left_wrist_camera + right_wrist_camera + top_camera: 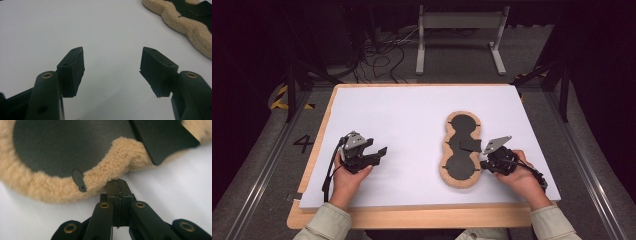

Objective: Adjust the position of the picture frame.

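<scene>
Nearest the lens in the right gripper view: right gripper [118, 185], jaws pressed together with nothing between them, tips just at the fleece rim of the sheepskin pad [62, 187], at the notch where two lobes meet; contact not determinable. Small black tab [79, 180] lying across the fleece border just left of the tips. Black flap [163, 140] overlapping the rim further right.

In the high view: sheepskin pad [460, 181] flat on the white table top [412, 115], right of centre. Shape: three joined lobes, dark face up, tan fleece around the edge. Long axis running from the near edge toward the far edge, far end leaning slightly right. Right gripper [483, 163] at the pad's right side, level with the nearest waist, pointing left into it.

Left gripper [382, 152] well apart from the pad, on the left half of the table, pointing right. Jaws spread apart, empty; in the left gripper view, bare table between the pads [73, 70], fleece rim of the pad at upper right.
</scene>
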Action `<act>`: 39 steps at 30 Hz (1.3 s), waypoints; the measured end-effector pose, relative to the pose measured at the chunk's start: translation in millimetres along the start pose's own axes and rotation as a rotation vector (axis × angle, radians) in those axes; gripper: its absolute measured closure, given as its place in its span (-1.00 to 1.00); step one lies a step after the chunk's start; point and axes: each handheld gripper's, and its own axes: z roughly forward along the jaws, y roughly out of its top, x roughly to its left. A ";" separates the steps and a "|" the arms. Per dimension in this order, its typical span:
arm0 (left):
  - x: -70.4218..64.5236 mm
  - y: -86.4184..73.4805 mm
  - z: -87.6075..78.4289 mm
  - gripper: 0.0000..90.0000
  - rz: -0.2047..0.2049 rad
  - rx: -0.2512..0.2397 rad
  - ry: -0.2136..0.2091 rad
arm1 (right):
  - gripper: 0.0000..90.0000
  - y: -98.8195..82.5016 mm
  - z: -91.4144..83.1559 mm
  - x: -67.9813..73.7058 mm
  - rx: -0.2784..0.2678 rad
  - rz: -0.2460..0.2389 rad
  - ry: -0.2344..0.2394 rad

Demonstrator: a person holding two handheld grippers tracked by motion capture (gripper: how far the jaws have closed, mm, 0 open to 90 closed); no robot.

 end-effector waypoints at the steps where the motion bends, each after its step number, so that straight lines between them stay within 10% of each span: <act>1: 0.2 -0.1 0.1 -0.18 0.001 0.001 0.000 | 1.00 2.3 0.7 3.1 0.002 -0.016 0.008; 25: 1.8 -8.8 -9.2 -0.21 -0.005 0.018 0.033 | 1.00 49.9 24.1 56.0 -0.029 -0.221 0.123; 32: 2.5 -12.1 -14.0 -0.21 -0.018 0.015 0.046 | 1.00 56.2 7.9 48.1 -0.053 -0.225 0.174; 39: 2.0 -17.0 -20.6 -0.21 -0.029 0.011 0.058 | 1.00 73.0 -13.1 16.9 -0.115 -0.180 0.119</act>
